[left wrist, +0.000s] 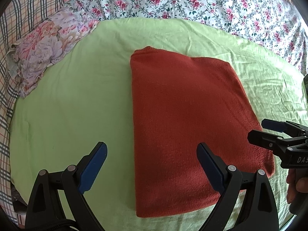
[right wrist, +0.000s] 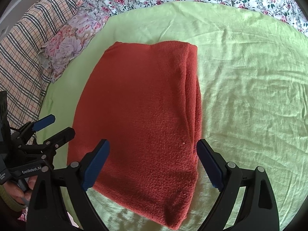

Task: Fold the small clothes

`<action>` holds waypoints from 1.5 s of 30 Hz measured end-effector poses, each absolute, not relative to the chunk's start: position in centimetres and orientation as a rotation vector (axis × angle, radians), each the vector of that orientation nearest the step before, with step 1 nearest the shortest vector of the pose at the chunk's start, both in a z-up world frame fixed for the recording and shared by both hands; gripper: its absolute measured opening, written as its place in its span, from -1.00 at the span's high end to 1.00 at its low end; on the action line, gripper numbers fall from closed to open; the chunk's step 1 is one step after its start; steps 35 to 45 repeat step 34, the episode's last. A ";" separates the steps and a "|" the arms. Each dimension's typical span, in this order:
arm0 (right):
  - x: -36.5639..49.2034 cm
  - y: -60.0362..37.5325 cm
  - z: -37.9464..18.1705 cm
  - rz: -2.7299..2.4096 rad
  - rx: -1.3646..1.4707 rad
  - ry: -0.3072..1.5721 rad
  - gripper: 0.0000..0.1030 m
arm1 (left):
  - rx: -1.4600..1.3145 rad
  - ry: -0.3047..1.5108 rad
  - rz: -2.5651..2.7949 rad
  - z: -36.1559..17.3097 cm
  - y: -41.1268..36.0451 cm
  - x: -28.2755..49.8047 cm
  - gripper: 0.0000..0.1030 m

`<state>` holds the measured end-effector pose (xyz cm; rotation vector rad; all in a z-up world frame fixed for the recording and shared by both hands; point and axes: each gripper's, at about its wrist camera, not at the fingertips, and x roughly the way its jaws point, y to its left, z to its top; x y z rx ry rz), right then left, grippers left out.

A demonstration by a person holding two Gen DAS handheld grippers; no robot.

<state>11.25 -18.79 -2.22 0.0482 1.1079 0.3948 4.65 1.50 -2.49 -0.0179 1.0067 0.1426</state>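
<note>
A rust-red knitted garment [left wrist: 182,119] lies folded into a flat rectangle on the light green sheet [left wrist: 73,96]. It also shows in the right wrist view [right wrist: 142,111], with stacked layers along its right edge. My left gripper [left wrist: 152,163] is open and empty, hovering over the garment's near left edge. My right gripper [right wrist: 153,161] is open and empty, over the garment's near right part. The right gripper also shows in the left wrist view [left wrist: 258,130], and the left gripper in the right wrist view [right wrist: 60,126].
A floral pillow [left wrist: 44,52] lies at the sheet's far left, shown too in the right wrist view [right wrist: 71,40]. A plaid blanket [right wrist: 23,53] lies left of it. A rose-print cover [left wrist: 192,0] spans the back.
</note>
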 end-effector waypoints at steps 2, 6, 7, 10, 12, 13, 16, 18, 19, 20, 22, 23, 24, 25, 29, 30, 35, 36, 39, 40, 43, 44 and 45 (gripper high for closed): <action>11.4 -18.9 -2.3 0.396 0.051 1.108 -0.78 | -0.018 1.008 0.143 -2.5 1.5 4.8 -0.84; 11.5 -19.0 -2.3 0.399 0.051 1.108 -0.78 | -0.015 1.005 0.144 -2.5 1.3 4.9 -0.83; 11.5 -19.0 -2.3 0.399 0.050 1.108 -0.78 | -0.015 1.007 0.142 -2.5 1.3 5.0 -0.83; 11.5 -19.0 -2.3 0.397 0.051 1.109 -0.78 | -0.018 1.009 0.142 -2.5 1.3 5.1 -0.83; 11.6 -19.1 -2.3 0.397 0.051 1.109 -0.78 | -0.020 1.009 0.140 -2.5 1.3 5.1 -0.83; 11.7 -19.2 -2.2 0.397 0.051 1.108 -0.78 | -0.021 1.007 0.140 -2.4 1.3 5.1 -0.83; 12.0 -19.3 -2.1 0.398 0.054 1.107 -0.78 | -0.022 1.006 0.141 -2.4 1.4 5.2 -0.83; 12.1 -19.3 -2.0 0.399 0.052 1.103 -0.78 | -0.023 1.006 0.144 -2.3 1.4 5.2 -0.83; 12.1 -19.2 -2.0 0.399 0.051 1.103 -0.78 | -0.023 1.006 0.144 -2.2 1.4 5.3 -0.83; 12.1 -19.2 -2.0 0.399 0.051 1.103 -0.78 | -0.025 1.004 0.145 -2.2 1.4 5.3 -0.83; 12.1 -19.2 -1.9 0.399 0.052 1.102 -0.78 | -0.027 1.004 0.146 -2.2 1.4 5.3 -0.83; 12.1 -19.2 -1.9 0.400 0.052 1.103 -0.78 | -0.027 1.004 0.143 -2.2 1.5 5.3 -0.83; 12.1 -19.2 -1.9 0.398 0.051 1.104 -0.78 | -0.026 1.003 0.141 -2.1 1.4 5.3 -0.83; 12.1 -19.2 -1.9 0.399 0.051 1.103 -0.78 | -0.024 1.002 0.141 -2.1 1.4 5.3 -0.83; 12.2 -19.2 -1.9 0.398 0.056 1.103 -0.78 | -0.024 1.000 0.138 -2.0 1.3 5.2 -0.84; 12.1 -19.2 -1.9 0.398 0.057 1.102 -0.78 | -0.024 0.999 0.138 -2.0 1.2 5.1 -0.83; 11.9 -19.2 -1.9 0.396 0.058 1.096 -0.78 | -0.026 1.000 0.142 -1.9 1.2 5.1 -0.84; 11.9 -19.2 -1.9 0.396 0.058 1.096 -0.78 | -0.026 1.000 0.142 -1.9 1.2 5.1 -0.84; 11.9 -19.2 -1.9 0.396 0.058 1.096 -0.78 | -0.026 1.000 0.142 -1.9 1.2 5.1 -0.84; 11.9 -19.2 -1.9 0.396 0.058 1.096 -0.78 | -0.026 1.000 0.142 -1.9 1.2 5.1 -0.84; 11.9 -19.2 -1.9 0.396 0.058 1.096 -0.78 | -0.026 1.000 0.142 -1.9 1.2 5.1 -0.84; 11.9 -19.2 -1.9 0.396 0.058 1.096 -0.78 | -0.026 1.000 0.142 -1.9 1.2 5.1 -0.84; 11.9 -19.2 -1.9 0.396 0.058 1.096 -0.78 | -0.026 1.000 0.142 -1.9 1.2 5.1 -0.84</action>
